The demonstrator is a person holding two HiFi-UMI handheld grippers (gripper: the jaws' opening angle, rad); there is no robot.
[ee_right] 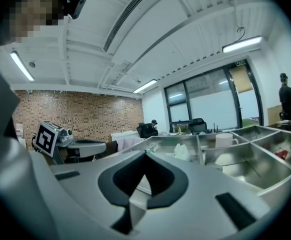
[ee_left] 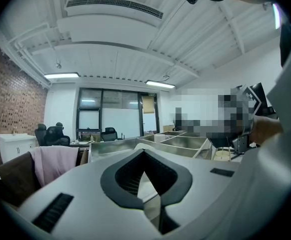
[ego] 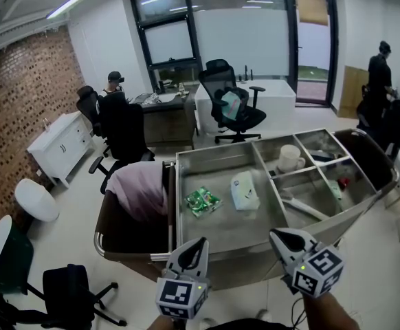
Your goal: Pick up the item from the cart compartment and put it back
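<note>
Cart (ego: pixel 217 153) big compartment (ego: pixel 210 176): green packet (ego: pixel 202 201), white pack (ego: pixel 244 190) | small compartment (ego: pixel 271 148): mug (ego: pixel 290 158) | left gripper (ego: pixel 201 242), right gripper (ego: pixel 276 234) jaws together

the small red thing (ego: pixel 343 181) in the steel cart's (ego: pixel 214 158) right compartment is too small to name; below the cart, a forearm (ego: pixel 332 313) is cut off.

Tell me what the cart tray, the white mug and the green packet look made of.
Cart tray: likely stainless steel, brushed grey with soft reflections.
White mug: probably glazed ceramic, smooth and opaque; it could be plastic.
Green packet: seemingly thin plastic film, crinkled with shiny spots.
</note>
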